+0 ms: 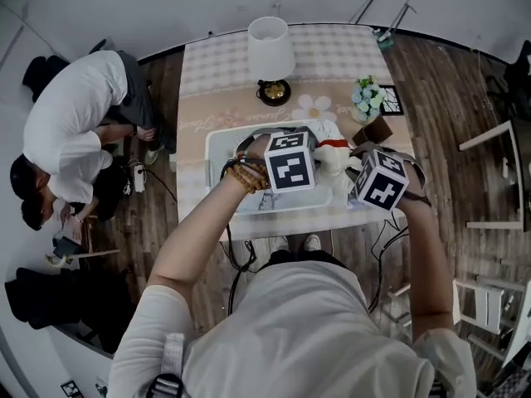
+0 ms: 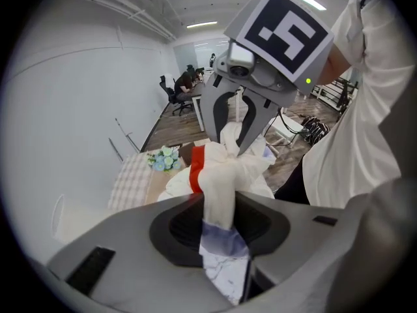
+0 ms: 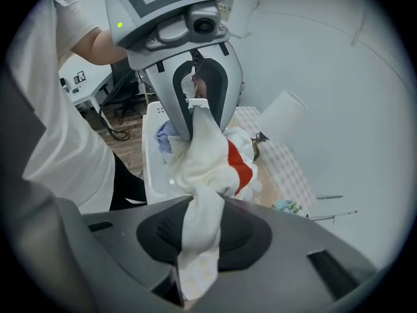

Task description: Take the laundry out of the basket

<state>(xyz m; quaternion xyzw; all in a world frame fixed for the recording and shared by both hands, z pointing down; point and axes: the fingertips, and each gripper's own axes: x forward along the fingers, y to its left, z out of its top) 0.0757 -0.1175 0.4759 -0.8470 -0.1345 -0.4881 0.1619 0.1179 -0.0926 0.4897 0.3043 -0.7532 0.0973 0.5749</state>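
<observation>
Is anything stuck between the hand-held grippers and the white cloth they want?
Nothing visible is in the way. The left hand-held gripper and the right hand-held gripper both pinch the white cloth directly, above the basket.

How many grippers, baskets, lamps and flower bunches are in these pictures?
Grippers: 2, the left gripper and the right gripper, both holding the cream garment
Basket: 1
Lamp: 1
Flower bunch: 1
Total: 5

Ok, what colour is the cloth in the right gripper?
Cream cloth with a red band; right gripper view.
</observation>
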